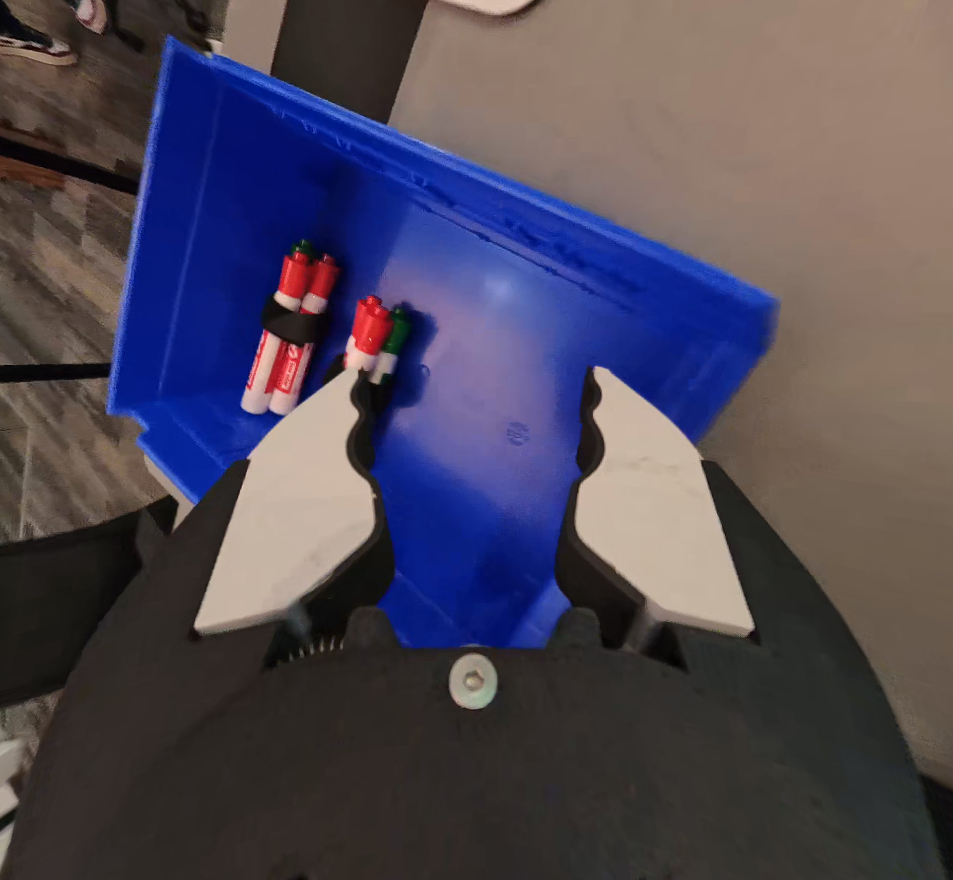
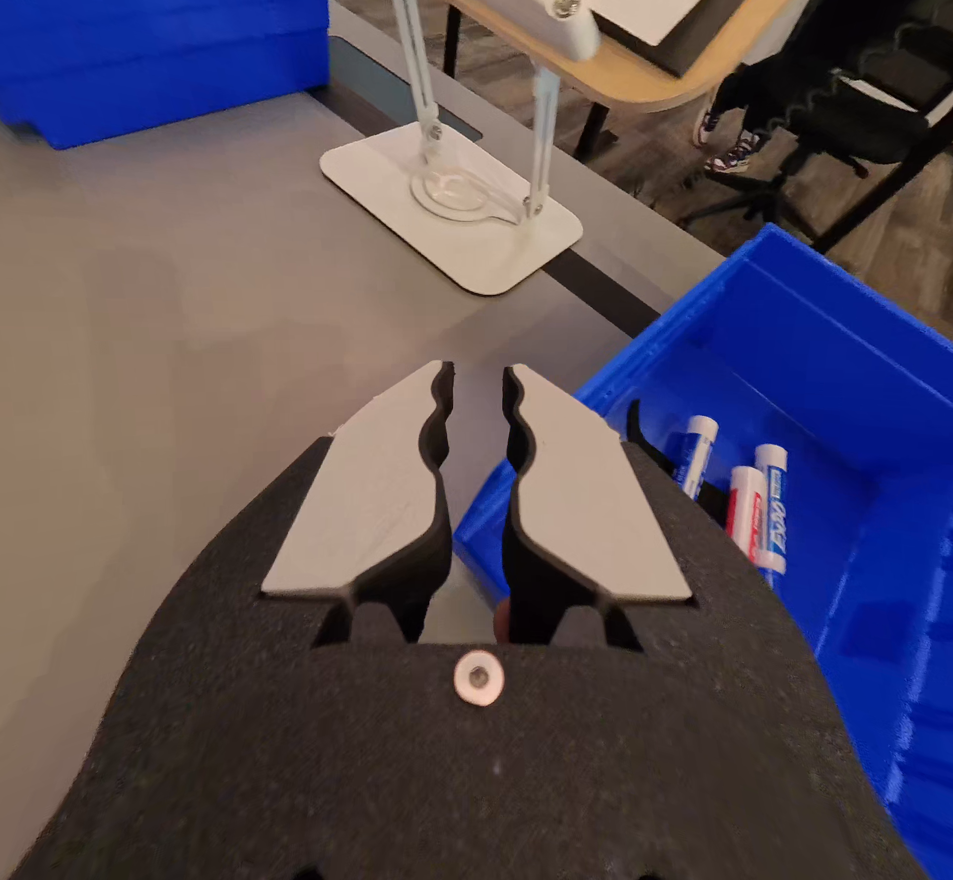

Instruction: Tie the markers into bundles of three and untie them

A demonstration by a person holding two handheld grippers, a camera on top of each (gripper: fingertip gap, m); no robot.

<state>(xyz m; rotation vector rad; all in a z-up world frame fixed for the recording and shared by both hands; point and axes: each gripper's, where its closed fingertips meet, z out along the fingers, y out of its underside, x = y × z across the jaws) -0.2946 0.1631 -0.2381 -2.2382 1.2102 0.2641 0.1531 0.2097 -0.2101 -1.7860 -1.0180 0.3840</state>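
The left gripper (image 1: 472,375) hangs over a blue bin (image 1: 593,257) that sits on a grey table (image 1: 722,81); its fingers stand wide apart with nothing between them. Two bundles of markers lie on the bin floor, both to the left of the gap between the fingers. The first bundle (image 1: 289,334) has two red-capped markers on top and a green cap showing behind, bound by a black band (image 1: 291,324) at mid-length; it lies clear of the gripper, near the bin's left wall. The second bundle (image 1: 376,339) shows red caps and one green cap; its lower part is hidden behind the tip of the left finger (image 1: 309,448), and contact there cannot be told. In the right wrist view the right gripper (image 2: 478,368) is over the table (image 2: 180,314), beside the near corner of another blue bin (image 2: 773,339); its fingers stand a little apart, with a narrow gap, and hold nothing. The loose markers (image 2: 758,504) in that bin, white barrels with blue and red print, lie to the right of the right finger (image 2: 582,504) and partly behind the gripper body; a black strap (image 2: 637,424) shows next to them. A white stand (image 2: 454,216) rests farther back on the table; a third blue bin (image 2: 154,40) sits at the far left.
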